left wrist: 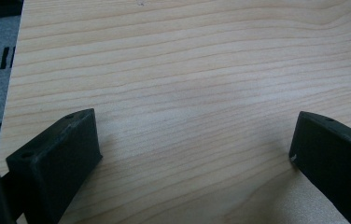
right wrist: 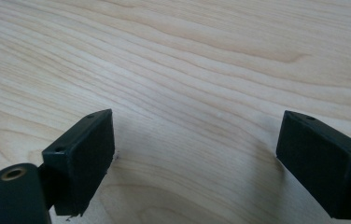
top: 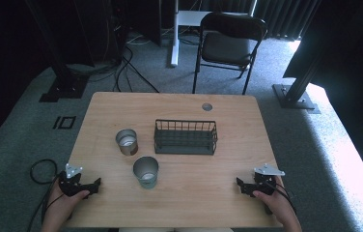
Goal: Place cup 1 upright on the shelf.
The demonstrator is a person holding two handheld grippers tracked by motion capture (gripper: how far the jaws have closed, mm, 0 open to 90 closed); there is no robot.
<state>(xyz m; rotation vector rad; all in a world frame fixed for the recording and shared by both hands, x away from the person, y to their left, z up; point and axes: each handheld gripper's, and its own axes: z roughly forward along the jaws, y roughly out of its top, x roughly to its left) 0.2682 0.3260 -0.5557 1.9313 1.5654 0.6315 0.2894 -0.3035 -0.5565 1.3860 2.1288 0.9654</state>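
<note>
Two metal cups stand on the wooden table [top: 218,193]: one [top: 127,141] left of centre, the other [top: 146,171] nearer the front. A black wire rack [top: 185,137] sits in the middle. My left gripper [top: 94,183] rests at the front left corner, held by a hand, and it is open. My right gripper [top: 240,182] rests at the front right, also open. In the left gripper view the jaws stand wide apart over bare wood [left wrist: 187,93], and the left gripper [left wrist: 194,140] holds nothing. The right gripper [right wrist: 194,140] likewise shows bare wood [right wrist: 197,70] between its jaws.
A small round grommet [top: 207,107] is set into the table's far edge. Behind the table stands a black folding chair [top: 230,43]. Cables [top: 126,72] lie on the grey carpet, and dark frame legs [top: 63,82] stand at either side.
</note>
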